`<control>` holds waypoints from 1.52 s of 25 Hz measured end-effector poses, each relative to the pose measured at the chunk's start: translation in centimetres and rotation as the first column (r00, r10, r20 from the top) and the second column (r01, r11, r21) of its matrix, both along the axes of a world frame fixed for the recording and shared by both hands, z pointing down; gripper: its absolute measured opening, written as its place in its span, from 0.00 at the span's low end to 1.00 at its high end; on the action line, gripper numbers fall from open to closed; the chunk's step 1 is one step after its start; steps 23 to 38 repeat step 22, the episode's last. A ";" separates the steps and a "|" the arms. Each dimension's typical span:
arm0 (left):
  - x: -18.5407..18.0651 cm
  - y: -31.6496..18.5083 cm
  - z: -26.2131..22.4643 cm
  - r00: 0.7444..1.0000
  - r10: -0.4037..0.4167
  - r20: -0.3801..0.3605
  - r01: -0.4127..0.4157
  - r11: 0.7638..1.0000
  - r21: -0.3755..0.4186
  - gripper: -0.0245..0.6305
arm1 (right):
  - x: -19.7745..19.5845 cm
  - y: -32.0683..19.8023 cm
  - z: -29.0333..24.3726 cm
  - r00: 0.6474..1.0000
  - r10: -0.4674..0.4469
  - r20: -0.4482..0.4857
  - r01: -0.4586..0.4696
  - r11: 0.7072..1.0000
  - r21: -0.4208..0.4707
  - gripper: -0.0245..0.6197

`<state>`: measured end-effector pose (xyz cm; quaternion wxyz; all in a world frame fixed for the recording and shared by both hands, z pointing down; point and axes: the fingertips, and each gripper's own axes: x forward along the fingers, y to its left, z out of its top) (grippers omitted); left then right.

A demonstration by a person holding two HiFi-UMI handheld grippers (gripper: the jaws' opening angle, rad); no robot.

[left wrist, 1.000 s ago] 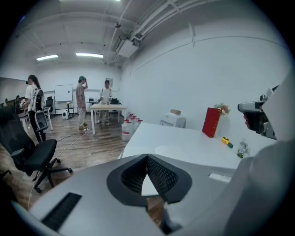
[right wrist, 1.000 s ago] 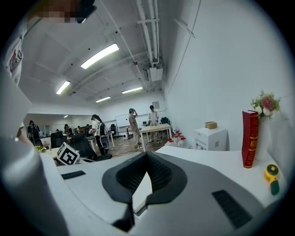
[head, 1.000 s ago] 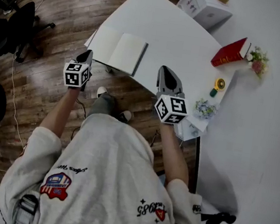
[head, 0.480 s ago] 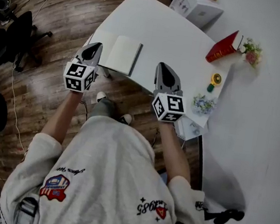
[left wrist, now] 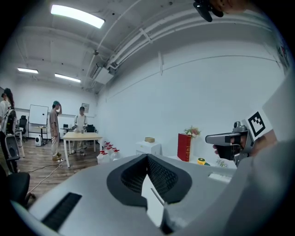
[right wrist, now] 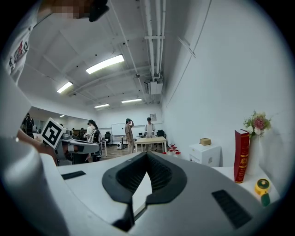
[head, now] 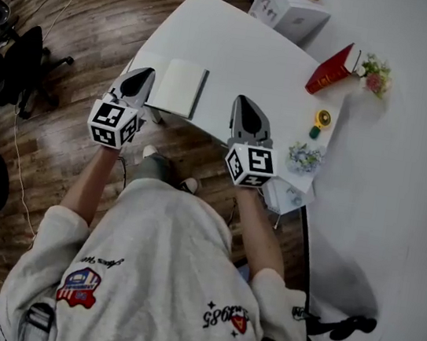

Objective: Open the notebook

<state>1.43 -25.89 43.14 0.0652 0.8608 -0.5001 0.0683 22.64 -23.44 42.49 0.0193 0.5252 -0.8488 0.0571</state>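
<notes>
Grey plastic shells and dark ribbed pads make up both claws. The left claw (head: 139,77) (left wrist: 147,157) is pinched fully together, its tips meeting in a point with nothing gripped. Only a pale surface shows through the gap below them. The right claw (head: 241,102) (right wrist: 146,156) also has its tips met and carries nothing. Both point across the curved white table (head: 248,48) from its near edge.

The pale rectangular notebook (head: 180,88) lies between the two claws, just right of the left claw's tip. It is flat on the table by the near edge, with a dark strip along its right side. In the head view the left claw overlaps the notebook's left part. Whether they touch cannot be told, and neither claw holds it.

To the right of the right claw lies a small bluish-white posy (head: 304,157). Just past it is a small yellow-and-green round object (head: 319,120). Farther off on that side an upright red hardback book (head: 332,68) stands with a pink-and-green bunch of flowers (head: 373,73) beside it. Farthest ahead is a white cardboard box (head: 289,12) at the table's far end.

Beyond the left claw, across the brown wooden floor (head: 61,127), people (left wrist: 54,126) stand by a light wooden desk (left wrist: 83,136).
</notes>
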 end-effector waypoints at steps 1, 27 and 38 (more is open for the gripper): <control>0.1 0.0 0.0 1.000 0.002 -0.006 -0.002 1.000 0.002 0.04 | 0.1 0.0 0.0 1.000 0.001 0.001 -0.001 1.000 -0.002 0.02; 0.6 0.7 2.0 0.999 0.014 -0.045 -0.016 0.999 -0.035 0.04 | 0.2 0.8 1.2 1.000 0.001 -0.015 -0.001 1.000 -0.023 0.02; 0.6 0.7 2.0 0.999 0.014 -0.045 -0.016 0.999 -0.035 0.04 | 0.2 0.8 1.2 1.000 0.001 -0.015 -0.001 1.000 -0.023 0.02</control>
